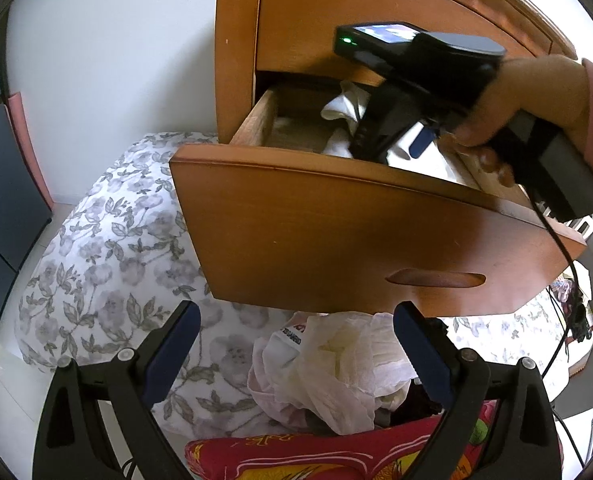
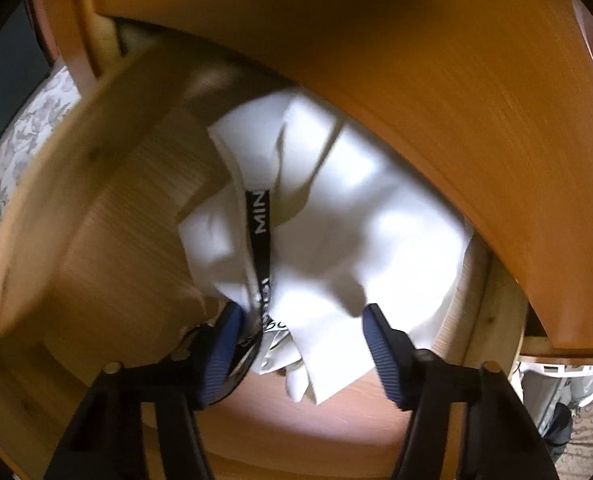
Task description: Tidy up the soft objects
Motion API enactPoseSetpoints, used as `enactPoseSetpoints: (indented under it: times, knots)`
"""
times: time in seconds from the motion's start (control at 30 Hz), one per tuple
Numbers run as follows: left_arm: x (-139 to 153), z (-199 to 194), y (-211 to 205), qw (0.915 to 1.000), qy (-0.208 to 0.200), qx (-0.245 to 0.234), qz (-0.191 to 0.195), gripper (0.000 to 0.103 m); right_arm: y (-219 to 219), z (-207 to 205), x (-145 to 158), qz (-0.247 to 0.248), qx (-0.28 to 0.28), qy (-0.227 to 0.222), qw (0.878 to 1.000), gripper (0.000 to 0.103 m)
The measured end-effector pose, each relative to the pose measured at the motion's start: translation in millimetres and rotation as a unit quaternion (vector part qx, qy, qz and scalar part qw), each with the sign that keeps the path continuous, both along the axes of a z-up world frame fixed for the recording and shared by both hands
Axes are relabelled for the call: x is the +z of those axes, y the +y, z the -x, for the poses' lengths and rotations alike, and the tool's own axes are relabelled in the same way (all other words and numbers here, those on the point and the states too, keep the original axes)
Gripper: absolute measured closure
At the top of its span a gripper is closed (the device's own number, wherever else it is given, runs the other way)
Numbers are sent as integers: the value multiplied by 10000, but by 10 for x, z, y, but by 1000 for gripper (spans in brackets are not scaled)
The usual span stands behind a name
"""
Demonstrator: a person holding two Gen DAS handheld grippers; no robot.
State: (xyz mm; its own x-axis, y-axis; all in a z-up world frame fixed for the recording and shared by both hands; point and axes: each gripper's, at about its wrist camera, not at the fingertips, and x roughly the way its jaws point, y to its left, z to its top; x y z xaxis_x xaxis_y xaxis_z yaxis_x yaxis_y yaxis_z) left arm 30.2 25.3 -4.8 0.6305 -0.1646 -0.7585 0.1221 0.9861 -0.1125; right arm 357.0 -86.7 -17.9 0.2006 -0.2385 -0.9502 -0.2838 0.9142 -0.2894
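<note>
right claw (image 2: pixel 298 344) points steeply down into the open wooden drawer (image 1: pixel 336 216), its blue pads about half spread with the near edge of a white garment (image 2: pixel 360 224) lying between them; the left pad touches the cloth beside a black printed band (image 2: pixel 259 236), the right pad looks just clear of it, so no firm grip shows. left claw (image 1: pixel 296 344) hangs wide open and empty below the drawer front, above a heap of pale crumpled clothes (image 1: pixel 336 372) beside a red patterned cloth (image 1: pixel 316 456). beyond lies the floral bedspread (image 1: pixel 108 264).
</note>
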Motion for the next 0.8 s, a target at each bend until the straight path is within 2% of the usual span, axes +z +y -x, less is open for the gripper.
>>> enactPoseSetpoints:
  times: [0.07,0.17,0.27,0.33,0.6,0.8]
  knots:
    - [2,0,7,10000,10,4,18,6,-70,11,-17,9,10,70,10000,46]
    - [1,-5,-1,10000,17,-10,6,6,-202,2,8,-192,-57,107,9997,57]
    - [2,-2,-8,10000,11,-28,-13,6,-290,-43,42,-354,-154,-16,9993,72]
    - [-1,-5,-9,10000,21,-17,0,6,-314,-54,61,-388,-156,-103,9991,86]
    - [-6,-10,0,10000,58,-14,27,6,-549,41,199,-415,-211,-489,9977,99]
    - [-6,-8,-8,10000,58,7,-13,6,-915,177,406,-359,-449,-885,9944,99]
